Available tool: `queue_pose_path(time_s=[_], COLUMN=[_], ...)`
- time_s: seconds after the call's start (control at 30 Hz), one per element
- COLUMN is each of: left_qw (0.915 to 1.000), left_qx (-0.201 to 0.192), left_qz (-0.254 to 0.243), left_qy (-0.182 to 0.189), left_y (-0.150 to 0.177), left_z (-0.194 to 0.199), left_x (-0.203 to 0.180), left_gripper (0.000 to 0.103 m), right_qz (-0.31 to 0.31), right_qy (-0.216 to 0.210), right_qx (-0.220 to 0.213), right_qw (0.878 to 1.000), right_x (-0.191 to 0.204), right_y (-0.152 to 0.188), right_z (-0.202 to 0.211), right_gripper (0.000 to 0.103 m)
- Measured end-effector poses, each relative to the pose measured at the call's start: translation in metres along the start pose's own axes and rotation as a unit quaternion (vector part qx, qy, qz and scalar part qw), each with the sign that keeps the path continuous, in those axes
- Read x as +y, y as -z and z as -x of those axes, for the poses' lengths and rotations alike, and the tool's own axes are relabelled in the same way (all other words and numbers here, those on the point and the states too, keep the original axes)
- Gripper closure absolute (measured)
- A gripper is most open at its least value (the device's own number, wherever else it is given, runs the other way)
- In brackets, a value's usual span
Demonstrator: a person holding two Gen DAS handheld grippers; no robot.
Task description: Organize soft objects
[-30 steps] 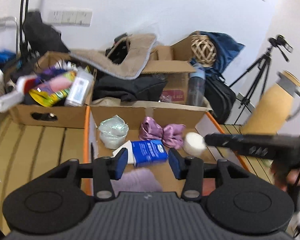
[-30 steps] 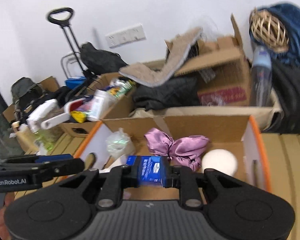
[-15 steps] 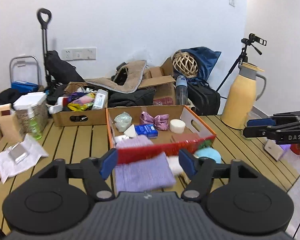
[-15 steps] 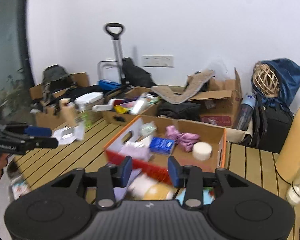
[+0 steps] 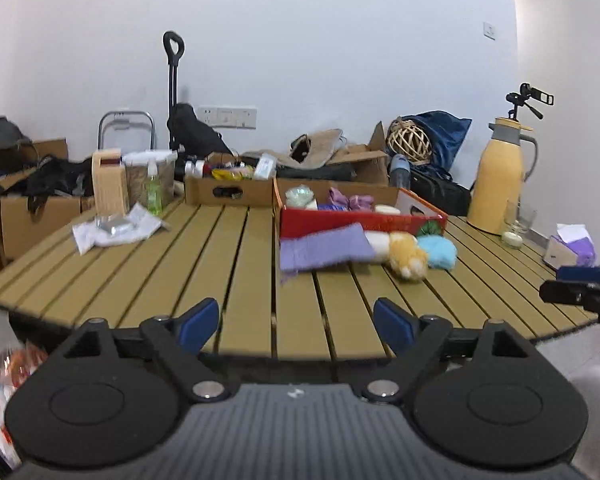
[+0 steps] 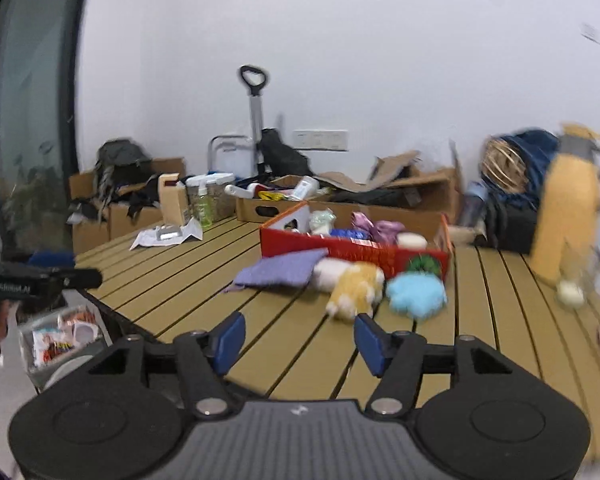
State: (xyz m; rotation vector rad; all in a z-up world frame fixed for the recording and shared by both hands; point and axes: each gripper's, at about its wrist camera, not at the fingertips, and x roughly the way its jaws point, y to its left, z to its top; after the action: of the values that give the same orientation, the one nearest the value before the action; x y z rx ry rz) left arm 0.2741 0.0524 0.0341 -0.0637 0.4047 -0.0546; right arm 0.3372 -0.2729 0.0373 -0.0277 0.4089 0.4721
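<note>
Right wrist view motion-blurred: tall yellow insulated jug (image 6: 568,216) smeared, fluffy light-blue plush (image 6: 416,294) shapeless. Green item (image 5: 430,229) mostly hidden behind red-fronted cardboard box (image 5: 360,222). Box contents too small to identify.

Slatted wood table (image 5: 244,264), fuzzy plush toy (image 6: 356,288).

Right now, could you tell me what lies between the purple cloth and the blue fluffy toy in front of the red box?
In the right wrist view, a yellow-and-white plush toy lies between the purple cloth and the blue fluffy toy.
</note>
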Motion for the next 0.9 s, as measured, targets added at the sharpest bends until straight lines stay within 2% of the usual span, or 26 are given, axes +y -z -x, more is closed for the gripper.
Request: queue_pose_path(time_s=[0.07, 0.17, 0.27, 0.43, 0.53, 0.63, 0.9], left_qw=[1.0000, 0.9994, 0.9979, 0.9958, 0.9963, 0.9968, 0.9977], left_qx=[-0.003, -0.034, -0.063, -0.087, -0.082, -0.078, -0.068], left_qz=[0.002, -0.004, -0.008, -0.025, -0.017, -0.008, 0.003], left_qy=[-0.002, -0.011, -0.017, -0.013, -0.017, -0.012, -0.001], left_y=[0.010, 0.021, 0.031, 0.041, 0.042, 0.042, 0.037], left_z=[0.012, 0.034, 0.054, 0.072, 0.069, 0.060, 0.019], left_x=[0.002, 0.004, 0.003, 0.002, 0.004, 0.007, 0.015], left_gripper=[0.016, 0.014, 0.010, 0.006, 0.006, 0.006, 0.006], right_qz=[-0.009, -0.002, 0.002, -0.005, 0.008, 0.007, -0.016], right_qy=[0.021, 0.040, 0.062, 0.044, 0.042, 0.042, 0.059], right_qx=[-0.004, -0.005, -0.035, -0.052, -0.045, -0.059, -0.067], right_qw=[1.000, 0.999, 0.997, 0.998, 0.998, 0.997, 0.996], right_x=[0.013, 0.029, 0.048, 0.074, 0.084, 0.086, 0.085], right_y=[0.021, 0.041, 0.056, 0.072, 0.072, 0.068, 0.054], right_z=[0.015, 0.035, 0.058, 0.077, 0.072, 0.067, 0.025], right_gripper=[0.040, 0.036, 0.022, 0.021, 0.021, 0.021, 0.021])
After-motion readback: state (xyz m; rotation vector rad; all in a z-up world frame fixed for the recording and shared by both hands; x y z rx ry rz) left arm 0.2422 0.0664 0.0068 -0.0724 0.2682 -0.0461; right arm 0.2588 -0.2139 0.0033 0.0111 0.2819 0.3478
